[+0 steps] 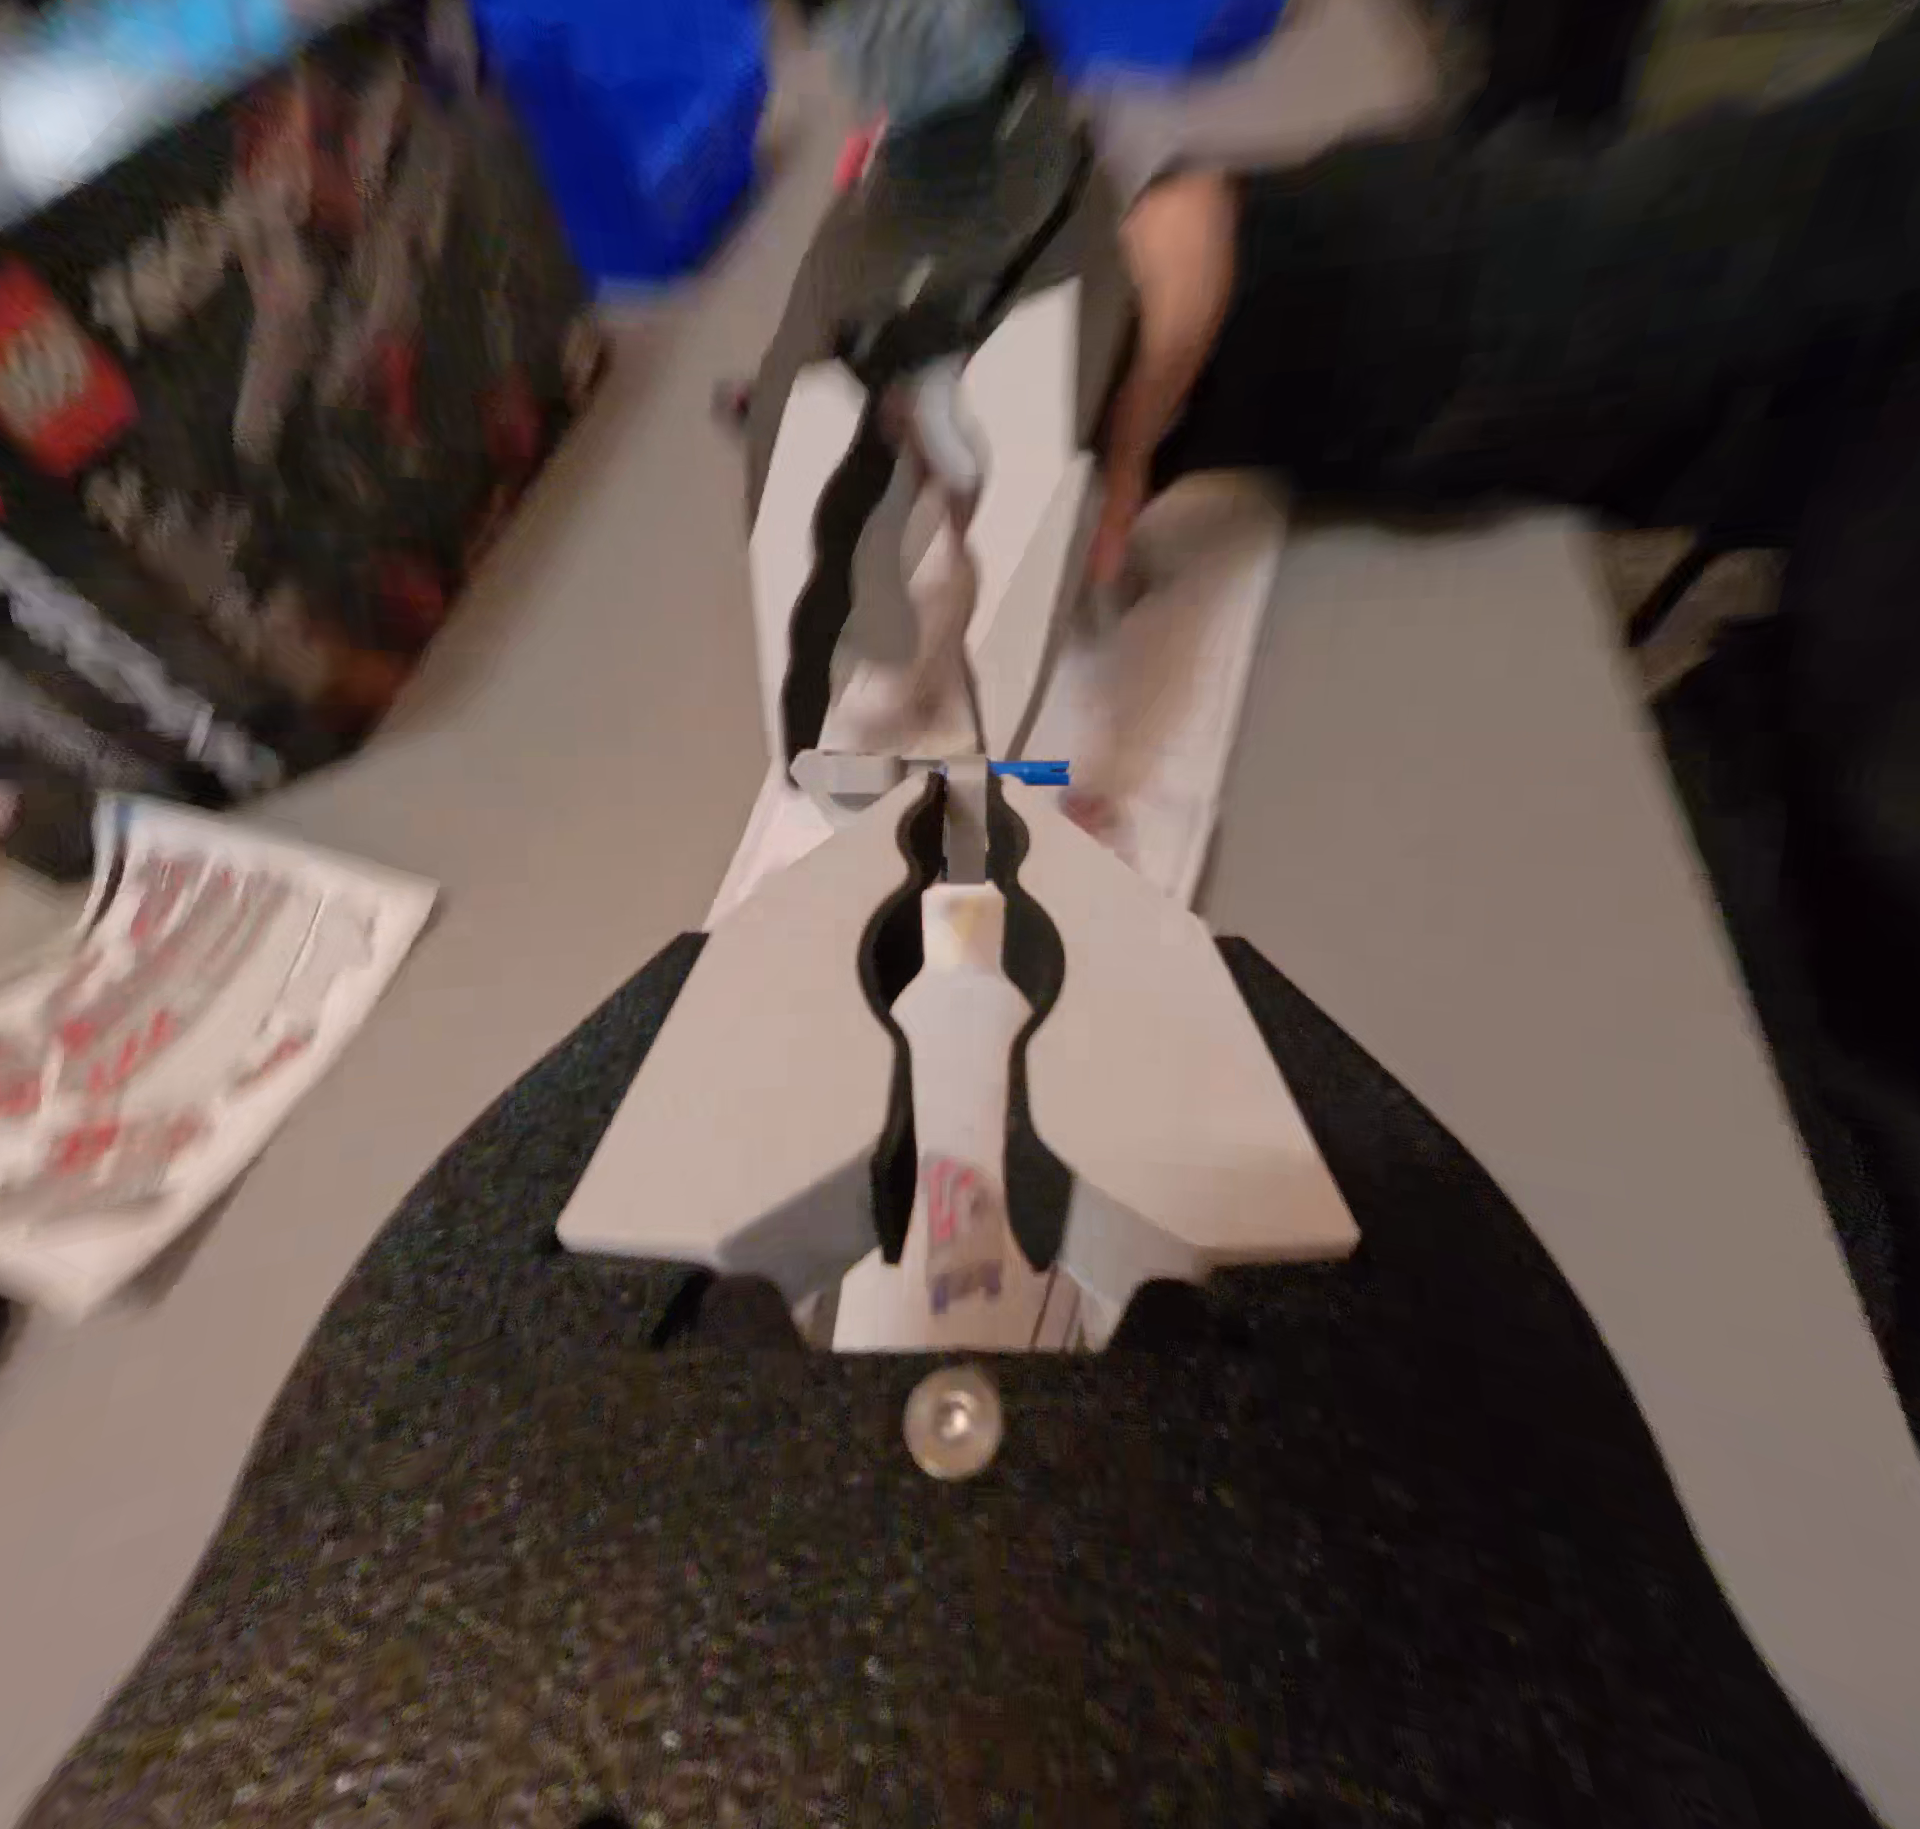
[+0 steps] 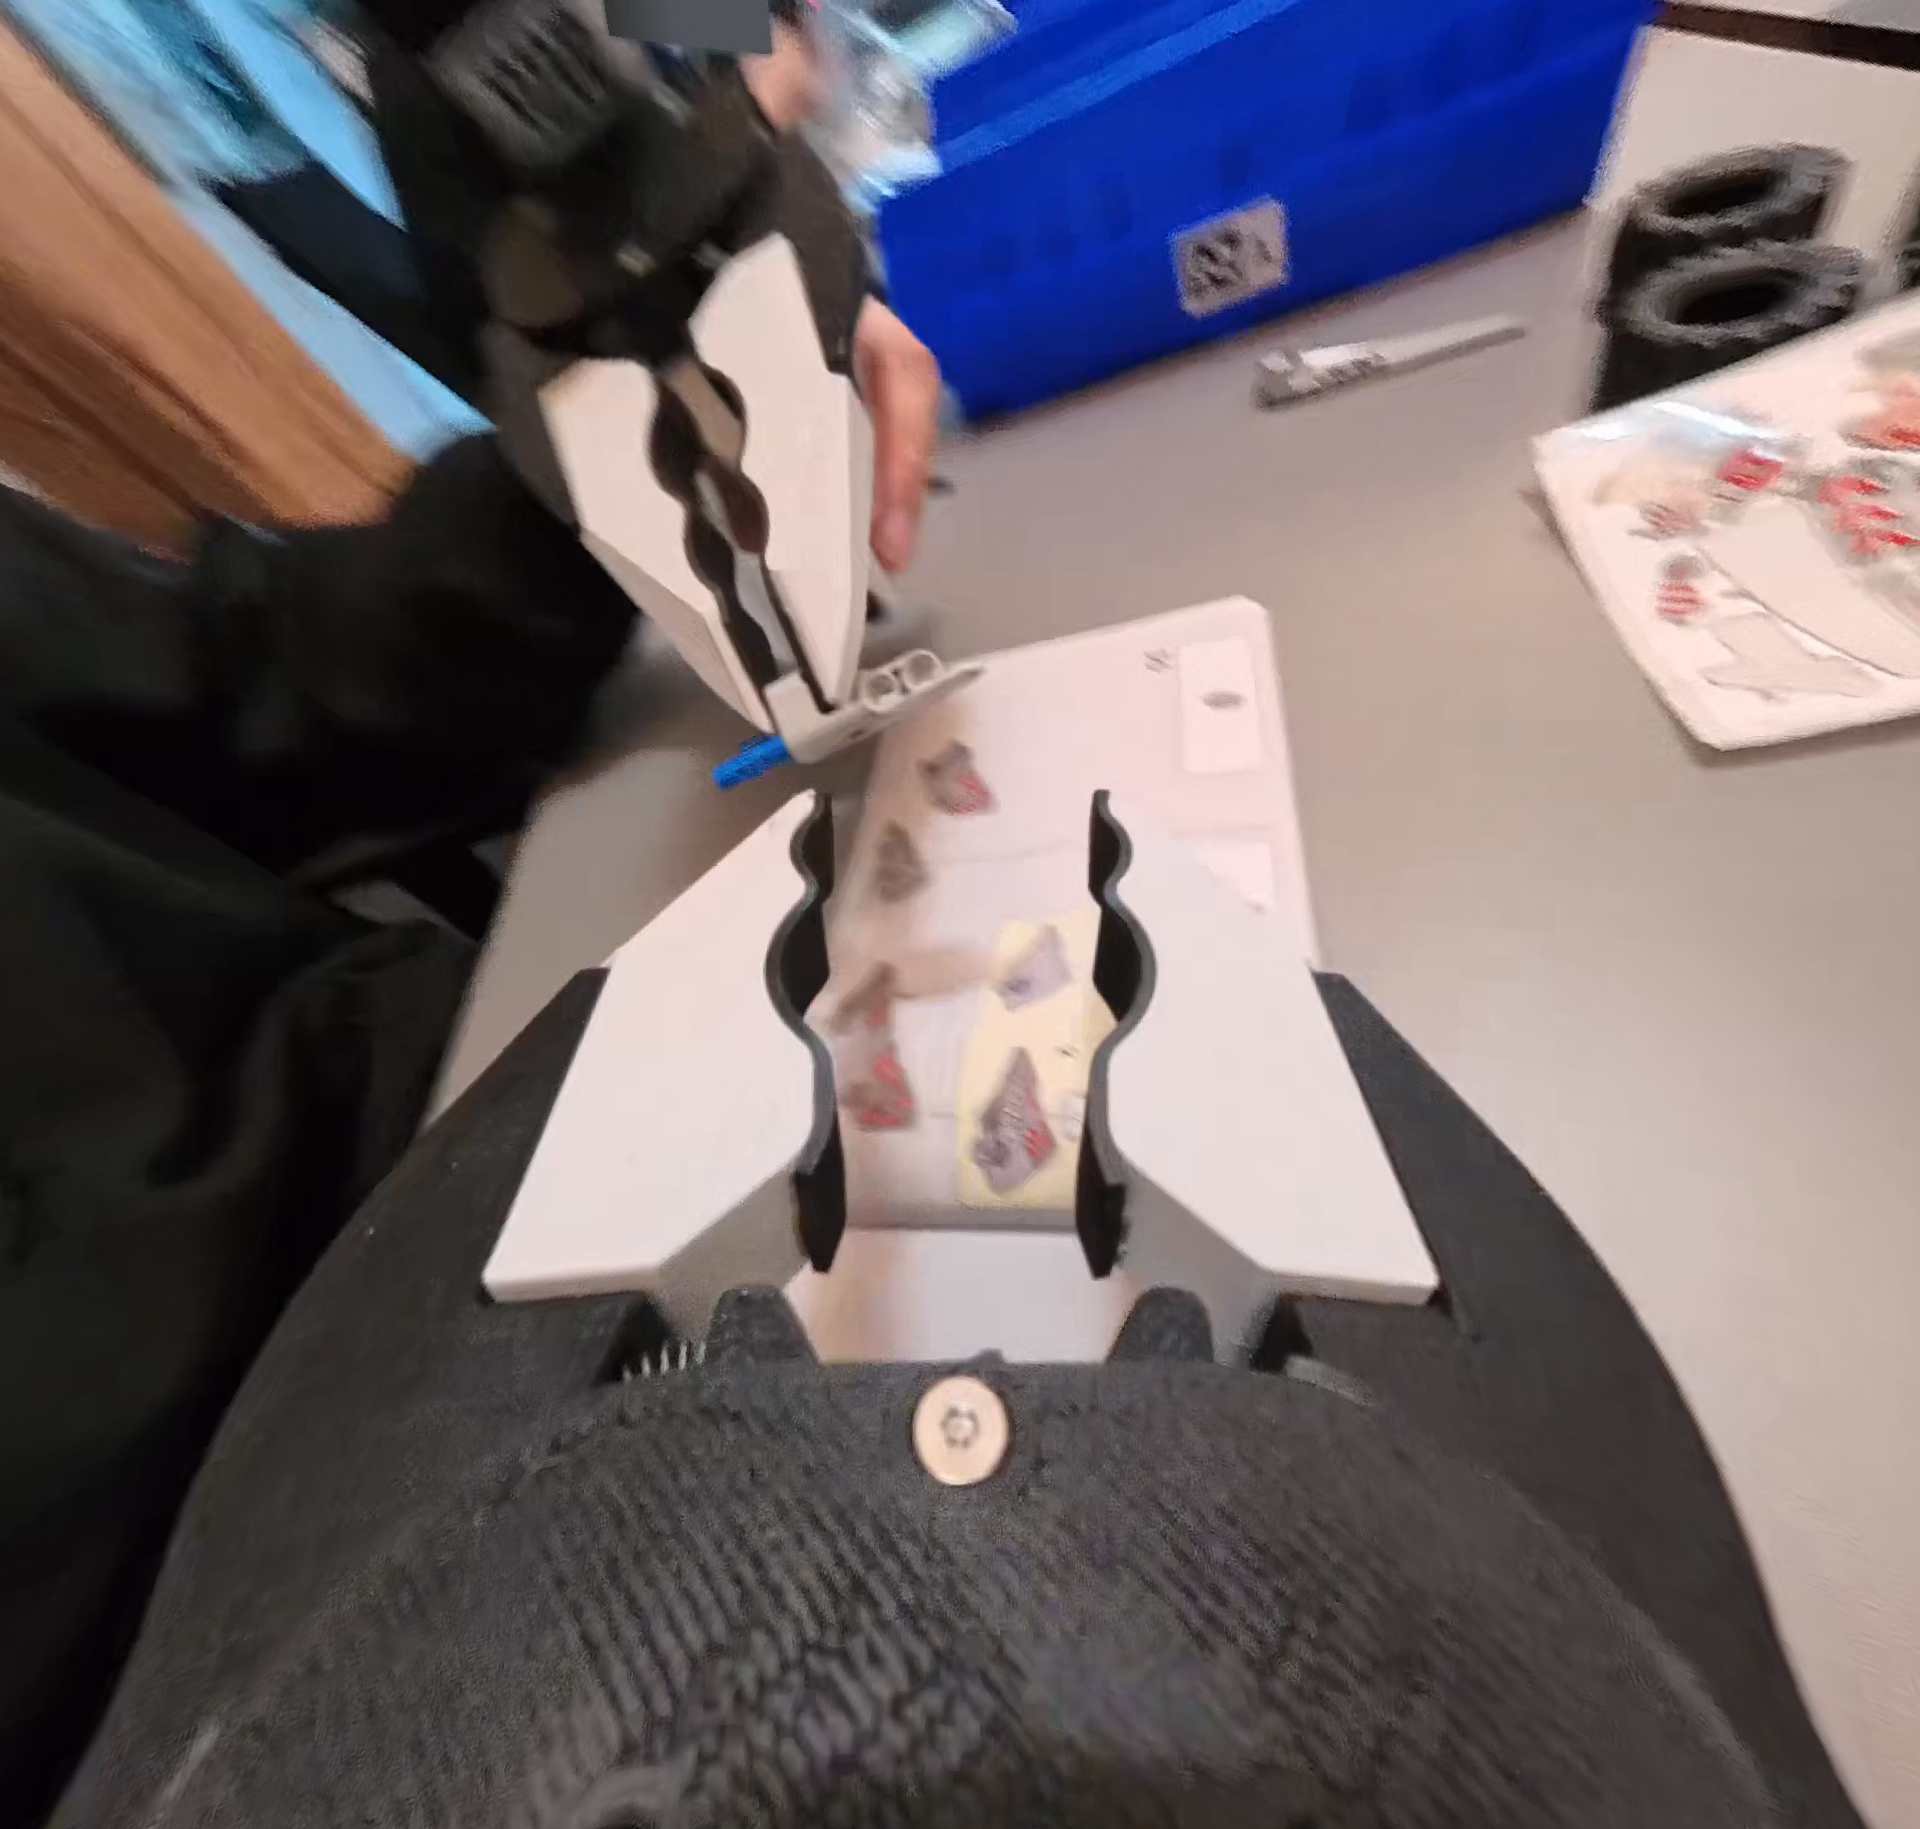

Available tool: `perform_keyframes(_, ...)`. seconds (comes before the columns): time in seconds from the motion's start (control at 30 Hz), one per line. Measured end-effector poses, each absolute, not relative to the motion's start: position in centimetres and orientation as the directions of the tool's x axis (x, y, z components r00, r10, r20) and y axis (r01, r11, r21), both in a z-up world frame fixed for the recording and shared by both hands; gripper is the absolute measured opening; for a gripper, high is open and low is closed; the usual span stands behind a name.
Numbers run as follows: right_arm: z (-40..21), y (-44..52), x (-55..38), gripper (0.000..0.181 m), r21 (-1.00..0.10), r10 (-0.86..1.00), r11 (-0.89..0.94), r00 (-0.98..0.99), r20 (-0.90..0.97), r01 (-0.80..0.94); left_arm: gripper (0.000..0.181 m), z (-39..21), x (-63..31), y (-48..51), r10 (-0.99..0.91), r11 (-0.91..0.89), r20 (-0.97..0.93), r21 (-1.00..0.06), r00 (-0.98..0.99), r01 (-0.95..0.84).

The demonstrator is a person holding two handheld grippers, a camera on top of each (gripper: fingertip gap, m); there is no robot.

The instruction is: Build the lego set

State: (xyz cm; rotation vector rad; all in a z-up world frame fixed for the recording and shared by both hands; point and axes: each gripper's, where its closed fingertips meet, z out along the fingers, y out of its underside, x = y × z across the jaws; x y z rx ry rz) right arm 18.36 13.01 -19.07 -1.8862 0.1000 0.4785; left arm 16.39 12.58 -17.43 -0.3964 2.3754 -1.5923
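My left gripper (image 1: 961, 803) pinches a small grey plastic lego piece with a blue pin (image 2: 873, 704) above the white instruction booklet's (image 2: 1226, 699) near edge. My right gripper (image 2: 961, 813) hangs with jaws wide and empty over the booklet, bare grey tabletop (image 2: 1455, 948) open to its right.

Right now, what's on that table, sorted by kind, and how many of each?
Claws: 2, left and right
Grey piece with blue pin, in the left claw: 1
Blue bins: 1
Black tyres: 2
Printed sheets: 2
Loose grey beam: 1
Total: 9
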Motion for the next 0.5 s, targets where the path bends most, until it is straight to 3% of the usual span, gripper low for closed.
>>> perform_keyframes(0.1,-15.0,12.6,15.6,0.044,-0.876,0.41,-0.228,0.775,-0.482,-0.424,0.004,-13.7,14.2,11.8,-0.231,0.089,-0.084,-0.994,-0.969,0.065)
perform_keyframes(0.23,-11.1,11.9,13.8,0.02,-0.825,0.6,-0.111,0.624,-0.5,-0.554,0.004,-11.0,12.5,11.7,-0.126,-0.19,-0.064,-0.978,-0.99,0.087)
perform_keyframes(0.5,-8.9,11.8,13.3,0.02,-0.782,0.684,-0.014,0.564,-0.463,-0.623,0.005,-9.4,11.3,11.1,-0.045,-0.328,-0.054,-0.943,-0.998,0.066)
